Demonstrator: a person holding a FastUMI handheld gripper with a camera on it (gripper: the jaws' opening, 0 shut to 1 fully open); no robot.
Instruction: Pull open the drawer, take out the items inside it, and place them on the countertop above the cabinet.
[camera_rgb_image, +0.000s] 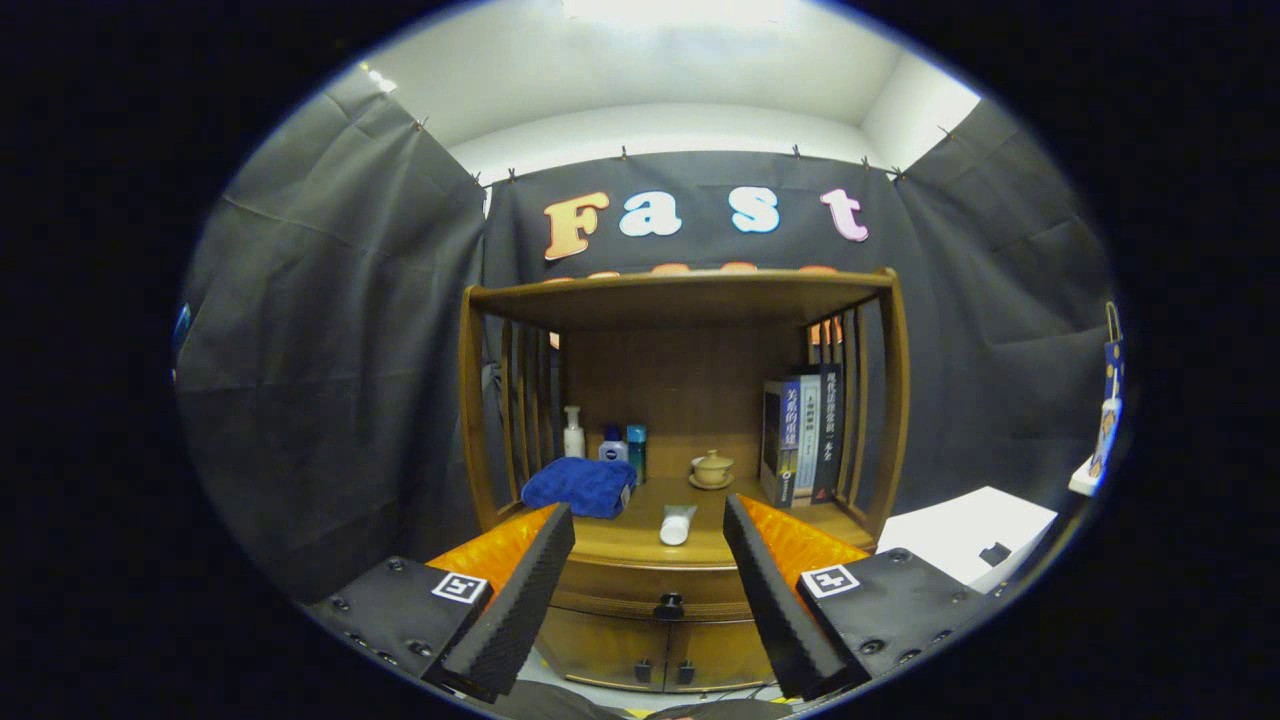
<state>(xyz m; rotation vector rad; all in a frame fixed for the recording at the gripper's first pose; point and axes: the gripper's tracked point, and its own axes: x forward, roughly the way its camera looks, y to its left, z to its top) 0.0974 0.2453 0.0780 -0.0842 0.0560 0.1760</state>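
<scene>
1. Wooden cabinet (684, 450) ahead; gripper (650, 570) spread wide, holding nothing, fingers apart from it
2. drawer (655, 583) closed, dark knob (669, 606) between the fingers
3. countertop (640, 535): white tube (677, 524), blue towel (580, 487), bottles (606, 440), lidded cup (712, 468), books (803, 435)

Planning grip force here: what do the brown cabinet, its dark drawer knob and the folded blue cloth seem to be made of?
The brown cabinet looks like varnished wood: warm grain and a soft sheen. Its dark drawer knob looks like metal or hard plastic; too small to tell. The folded blue cloth looks like soft terry fabric, matte and plush. The gripper is open, its fingers short of the knob.
</scene>
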